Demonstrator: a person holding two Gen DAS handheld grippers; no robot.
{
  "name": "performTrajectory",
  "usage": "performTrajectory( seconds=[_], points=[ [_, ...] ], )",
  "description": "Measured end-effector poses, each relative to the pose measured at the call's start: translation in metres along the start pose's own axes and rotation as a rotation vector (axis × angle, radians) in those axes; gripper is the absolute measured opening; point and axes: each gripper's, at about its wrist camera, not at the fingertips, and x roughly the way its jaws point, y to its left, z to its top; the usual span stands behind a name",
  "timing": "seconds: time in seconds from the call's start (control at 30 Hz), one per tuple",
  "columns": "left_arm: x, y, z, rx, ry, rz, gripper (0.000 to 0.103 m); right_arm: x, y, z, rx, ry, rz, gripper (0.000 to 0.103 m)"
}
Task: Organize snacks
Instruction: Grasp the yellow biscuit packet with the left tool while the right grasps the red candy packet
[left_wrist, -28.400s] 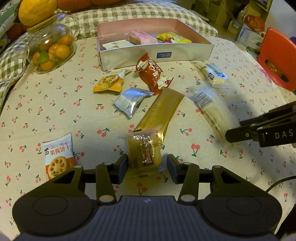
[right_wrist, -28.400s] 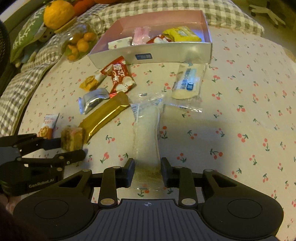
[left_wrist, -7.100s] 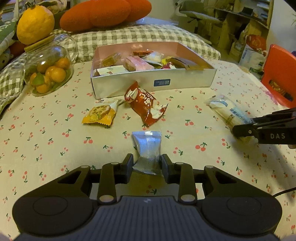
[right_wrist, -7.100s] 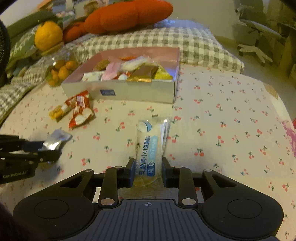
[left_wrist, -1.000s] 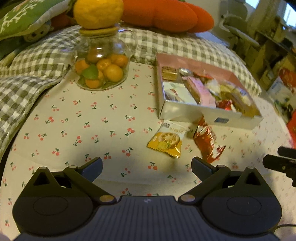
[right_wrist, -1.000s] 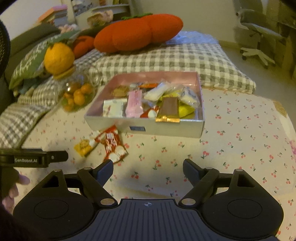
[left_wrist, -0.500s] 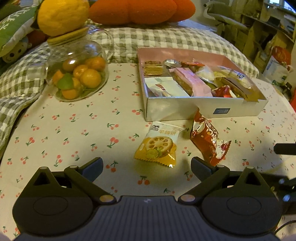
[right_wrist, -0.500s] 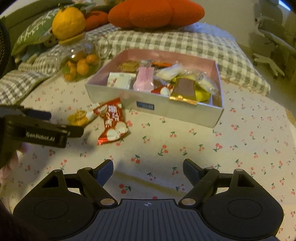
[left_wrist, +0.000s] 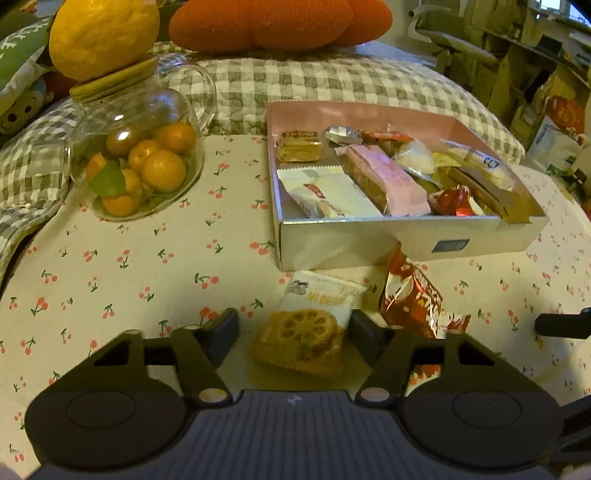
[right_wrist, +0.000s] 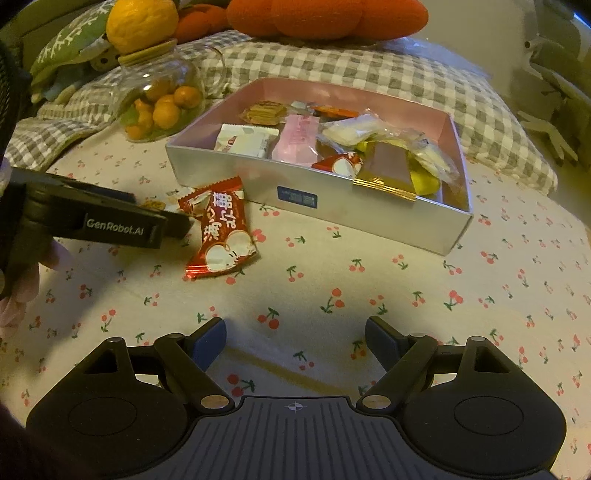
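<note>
The left gripper (left_wrist: 293, 328) is closing its jaws around the yellow lotus-root snack packet (left_wrist: 304, 328), which lies on the cherry-print cloth (left_wrist: 110, 266) just before the snack box (left_wrist: 406, 240)'s front wall. Right of it lies the red packet (left_wrist: 413, 295), and the right gripper (right_wrist: 295, 336) hovers with fingers spread wide and empty.

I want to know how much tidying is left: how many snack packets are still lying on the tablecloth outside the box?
2: the yellow lotus-root packet lies between the left gripper's closing jaws, and the red packet lies beside it, just in front of the box. None seems hidden.

Red packet (right_wrist: 221, 229), silver-sided box (right_wrist: 332, 206), cherry-print cloth (right_wrist: 369, 295)
</note>
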Motion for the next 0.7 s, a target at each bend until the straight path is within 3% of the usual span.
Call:
performTrajectory(
  seconds=[0.13,0.7],
  points=[
    [-0.002,0.001,0.002,-0.015,0.002,-0.007,0.039,0.004,0.001,0.004,-0.002,-0.012,0.002,0.085],
    [-0.018,0.029,-0.004,-0.072,0.083,0.065,0.035,0.027,0.025,0.032,-0.022,-0.035,0.020,0.085]
  ],
)
